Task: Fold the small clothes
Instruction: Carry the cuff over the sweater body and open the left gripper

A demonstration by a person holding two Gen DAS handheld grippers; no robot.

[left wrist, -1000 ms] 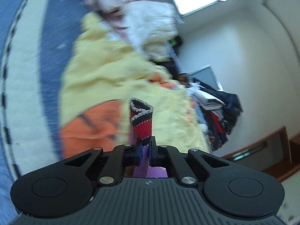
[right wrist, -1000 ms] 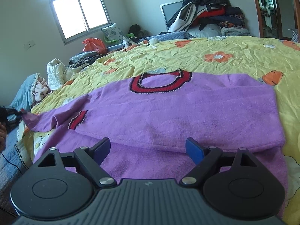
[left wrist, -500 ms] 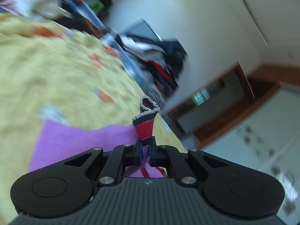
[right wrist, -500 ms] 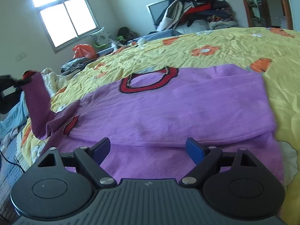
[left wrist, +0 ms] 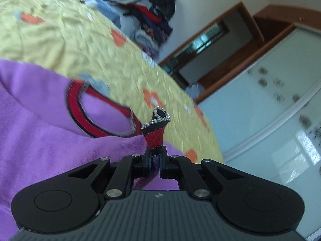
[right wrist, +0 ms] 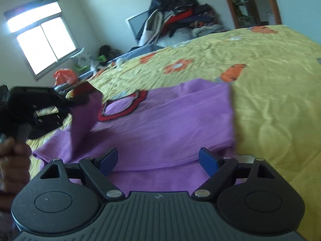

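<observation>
A small purple sweater with a red and black collar lies on the yellow flowered bedspread, its right side folded in. My left gripper is shut on the sweater's red sleeve cuff. In the right wrist view that sleeve hangs lifted above the sweater's left side, held by the left gripper in a person's hand. My right gripper is open, low over the sweater's near hem, with nothing between its blue pads.
A pile of dark clothes sits at the bed's far end beside a window. A wooden door frame and glass sliding wardrobe doors lie beyond the bed's right edge. Bags crowd the far left.
My left gripper has lifted the sleeve cuff off the bed's left side and swung it up and over toward the sweater's body. The right gripper has stayed open near the hem.
</observation>
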